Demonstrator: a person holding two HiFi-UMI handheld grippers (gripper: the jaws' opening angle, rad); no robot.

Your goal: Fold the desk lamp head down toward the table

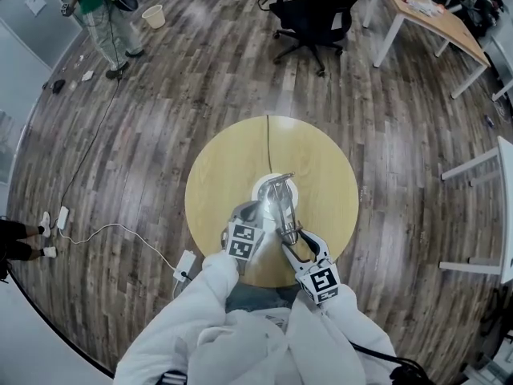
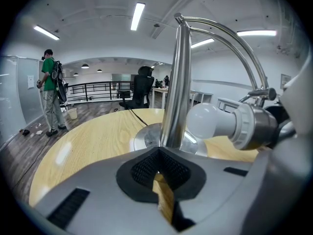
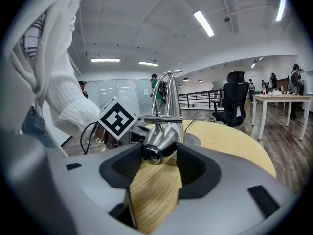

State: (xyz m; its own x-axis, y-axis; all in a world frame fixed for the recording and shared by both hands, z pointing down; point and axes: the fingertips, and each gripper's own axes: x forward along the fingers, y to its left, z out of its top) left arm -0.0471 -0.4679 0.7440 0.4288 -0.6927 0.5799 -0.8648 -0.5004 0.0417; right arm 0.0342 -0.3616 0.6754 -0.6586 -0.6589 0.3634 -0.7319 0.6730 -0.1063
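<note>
A chrome desk lamp stands with its round base in the middle of a round wooden table. In the left gripper view its upright pole rises right at my left gripper's pads, which are shut on it low down. The curved arm bends over to the lamp head with a white bulb, lying roughly level. My right gripper is shut on the silver rear of the lamp head. In the head view, my left gripper and right gripper sit at the table's near side.
The lamp's black cord runs across the table away from me. A power strip with a white cable lies on the floor at left. Farther off are a black office chair, a wooden desk and a person in green.
</note>
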